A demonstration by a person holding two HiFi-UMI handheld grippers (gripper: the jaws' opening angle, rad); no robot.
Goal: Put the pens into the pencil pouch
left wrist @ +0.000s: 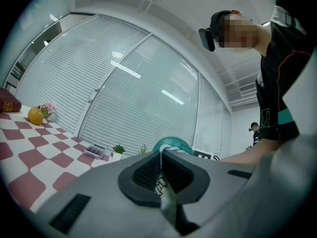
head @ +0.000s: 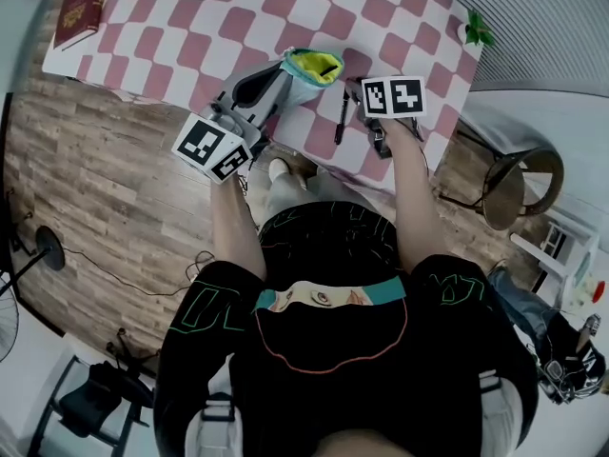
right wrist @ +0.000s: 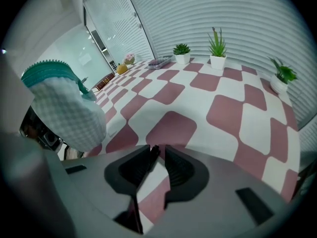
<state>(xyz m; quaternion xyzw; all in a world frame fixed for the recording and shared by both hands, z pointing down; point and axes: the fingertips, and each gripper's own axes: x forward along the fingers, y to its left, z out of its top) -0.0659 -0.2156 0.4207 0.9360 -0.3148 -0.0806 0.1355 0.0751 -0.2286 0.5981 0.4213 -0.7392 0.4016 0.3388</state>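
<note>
A pale checked pencil pouch [head: 306, 72] with a teal zip rim and yellow lining stands mouth-up on the pink-and-white checked tablecloth [head: 190, 36]. My left gripper [head: 276, 82] is shut on the pouch's fabric [left wrist: 166, 197], and the teal rim [left wrist: 172, 144] shows just beyond the jaws. A black pen [head: 341, 117] lies on the cloth right of the pouch. My right gripper [head: 365, 112] is tilted down over it, jaws open. In the right gripper view the pen [right wrist: 143, 182] runs along the left jaw inside the gap of that gripper [right wrist: 159, 155], and the pouch [right wrist: 64, 108] is at the left.
A red book [head: 81, 8] lies at the table's far left corner. Small potted plants [right wrist: 216, 43] stand along the far edge by the blinds, with an orange [left wrist: 34, 115] and a grey case [left wrist: 93, 151]. A round stool [head: 519, 184] stands off the table's right.
</note>
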